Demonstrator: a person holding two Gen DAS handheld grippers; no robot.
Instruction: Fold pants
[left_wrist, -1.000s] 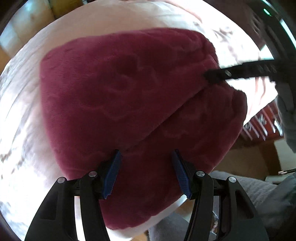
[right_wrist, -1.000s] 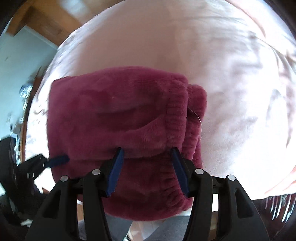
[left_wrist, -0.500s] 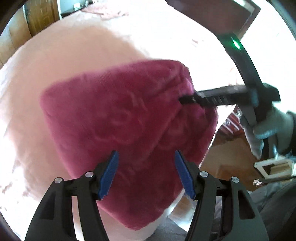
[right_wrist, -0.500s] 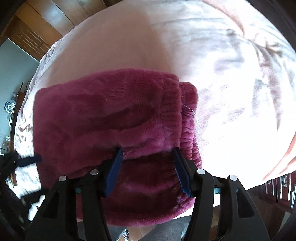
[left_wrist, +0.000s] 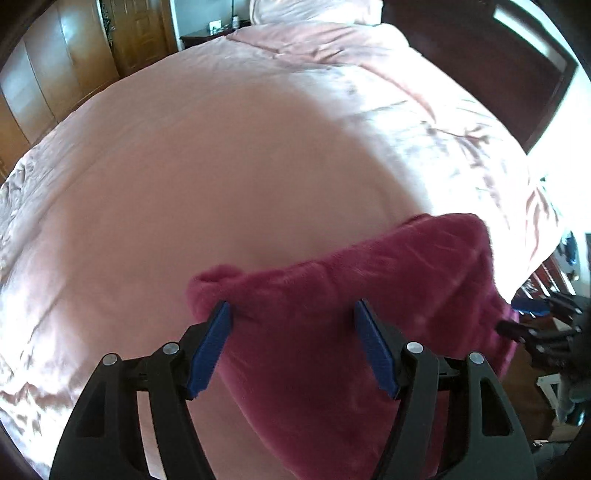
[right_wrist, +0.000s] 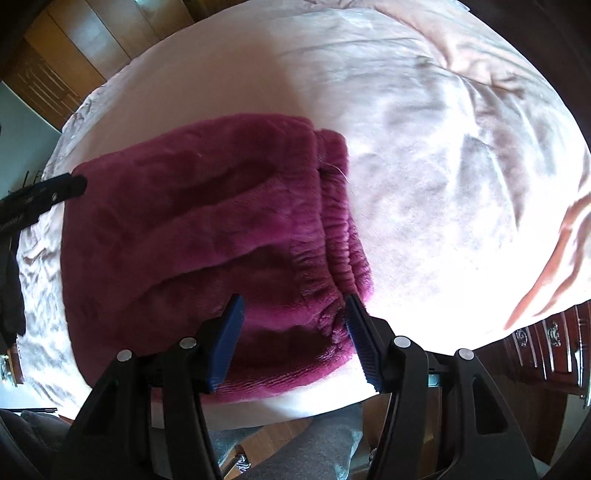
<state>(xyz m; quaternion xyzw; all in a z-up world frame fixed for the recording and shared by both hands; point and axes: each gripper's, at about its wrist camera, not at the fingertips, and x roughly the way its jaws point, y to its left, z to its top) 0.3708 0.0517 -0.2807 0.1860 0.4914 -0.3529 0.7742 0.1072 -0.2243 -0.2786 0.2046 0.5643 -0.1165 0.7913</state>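
Observation:
The maroon fleece pants (right_wrist: 207, 236) lie folded in a thick bundle on the pink bed, with the ribbed waistband (right_wrist: 340, 236) on the right. They also show in the left wrist view (left_wrist: 351, 306). My left gripper (left_wrist: 291, 315) is open, its blue pads on either side of the bundle's near left corner, low over it. My right gripper (right_wrist: 293, 308) is open over the bundle's near right corner, beside the waistband. The left gripper's fingers show at the bundle's left edge in the right wrist view (right_wrist: 55, 192).
The pink bedspread (left_wrist: 221, 166) stretches wide beyond the pants, wrinkled at the far right. Wooden wardrobe doors (left_wrist: 55, 81) stand at the back left. A dark wooden dresser (right_wrist: 546, 347) sits by the bed's right edge. My grey-clad leg (right_wrist: 314, 450) is below.
The left gripper has dropped low and tilted up, so the pants now fill only the lower right of its view. The right gripper has drawn back slightly toward the bundle's near edge.

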